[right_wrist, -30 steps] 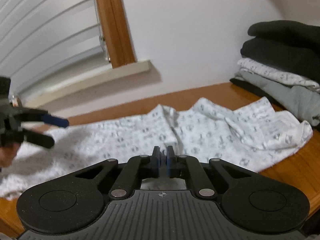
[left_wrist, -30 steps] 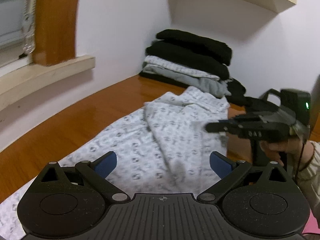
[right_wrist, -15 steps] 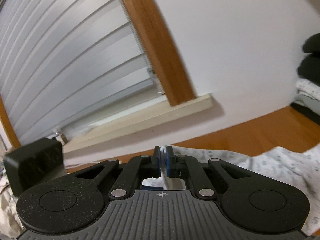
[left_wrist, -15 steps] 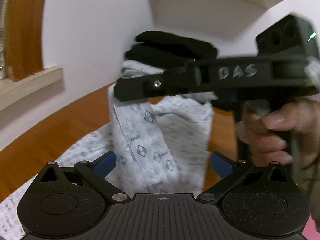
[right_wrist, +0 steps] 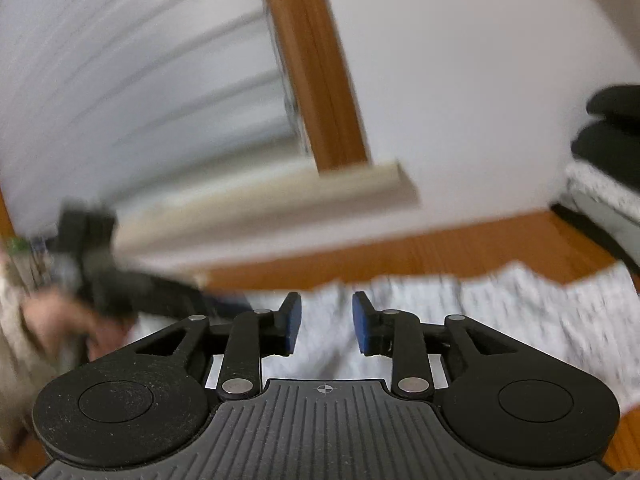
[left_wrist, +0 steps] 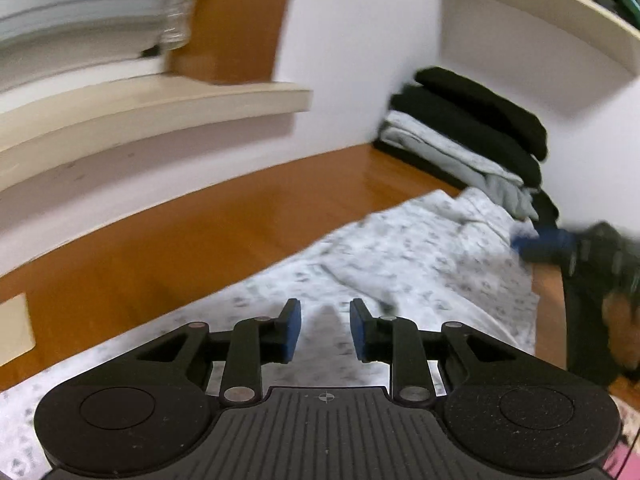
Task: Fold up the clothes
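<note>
White patterned garment (left_wrist: pixel 420 256) lies spread on the wooden table (left_wrist: pixel 208 236). Left gripper (left_wrist: pixel 325 330) and right gripper (right_wrist: pixel 326 324) both hover above it, jaws parted, seemingly empty despite the blur.

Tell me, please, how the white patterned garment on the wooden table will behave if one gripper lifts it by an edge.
The white patterned garment would probably droop and hang, since it lies in soft wrinkles on the wooden table. It looks thin, so likely light. On that glossy wood it may slide when pulled.
</note>
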### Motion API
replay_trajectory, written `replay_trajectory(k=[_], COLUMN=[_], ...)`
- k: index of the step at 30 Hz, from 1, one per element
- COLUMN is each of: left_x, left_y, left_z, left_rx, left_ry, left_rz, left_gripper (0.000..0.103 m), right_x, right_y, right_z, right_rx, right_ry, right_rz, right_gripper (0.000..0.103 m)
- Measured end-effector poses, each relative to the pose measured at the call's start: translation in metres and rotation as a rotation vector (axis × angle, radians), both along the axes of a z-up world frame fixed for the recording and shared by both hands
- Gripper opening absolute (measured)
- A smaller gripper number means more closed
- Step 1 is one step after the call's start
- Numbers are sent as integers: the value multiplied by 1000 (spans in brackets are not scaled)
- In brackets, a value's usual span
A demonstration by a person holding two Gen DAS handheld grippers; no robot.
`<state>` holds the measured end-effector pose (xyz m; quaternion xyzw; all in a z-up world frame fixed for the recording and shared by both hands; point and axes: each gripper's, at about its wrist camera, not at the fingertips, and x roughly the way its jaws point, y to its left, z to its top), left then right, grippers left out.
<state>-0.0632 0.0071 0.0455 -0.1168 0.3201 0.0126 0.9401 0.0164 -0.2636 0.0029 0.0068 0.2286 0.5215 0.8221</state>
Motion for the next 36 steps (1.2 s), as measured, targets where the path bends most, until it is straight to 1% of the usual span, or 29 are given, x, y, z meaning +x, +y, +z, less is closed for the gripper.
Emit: replay_trajectory(k=[1,2,3,5,6,8,10,12,14,17,20,22,23,25,29,33,34,35,36], left_x=[-3,-4,-4,-6,-6,-7,-7,-5,-3,1,7,14,17,22,26,31,32,34,34], left_y=[5,7,8,11,10,9,4,0,-1,0,6,9,10,13,22,31,34,35,35], left_z=[1,3,4,8,9,11,11,10,10,10,9,7,6,3,-8,-18,-21,-23,-23], left_rx=[-18,-23,-27,-27,-26,-23,-29,-32,-40,-65,-127,-164,-169,-177,-231,-287,-324,-344,-341], left_ry=[-1,-6,-11,-26,-31,-42,-44,-49,-56,-60,-57,-49,-42,-27,-3,22,28,26,26], left_rz=[12,20,28,27,24,20,10,10,9,15,23,25,29,40,56,72,59,55,54], left_gripper=[28,28,31,56,58,58,59,64,71,78,79,80,80,80,80,81,81,82,82], right_x=[-4,-8,-12,-18,-21,-26,-29,-33,-40,-59,-78,-86,-89,-95,-105,-109,-111,-113,-115], right_y=[0,-1,-1,-4,-5,0,8,17,26,45,60,63,62,56,40,38,38,39,39], right_z=[-9,-16,-23,-34,-38,-46,-52,-54,-51,-46,-47,-49,-51,-52,-52,-51,-52,-52,-53], right_rx=[-30,-38,-45,-28,-22,-38,-71,-79,-70,-57,-68,-83,-87,-98,-104,-109,-116,-128,-144], right_ry=[6,11,16,42,55,55,31,13,-9,-66,-87,-104,-107,-140,-211,-261,-280,-298,-319], right_rz=[-2,-1,1,5,7,-13,-16,-12,24,109,203,220,229,212,184,224,231,240,248], right_gripper=[30,30,31,36,36,36,35,35,35,35,36,36,36,36,36,36,36,36,36])
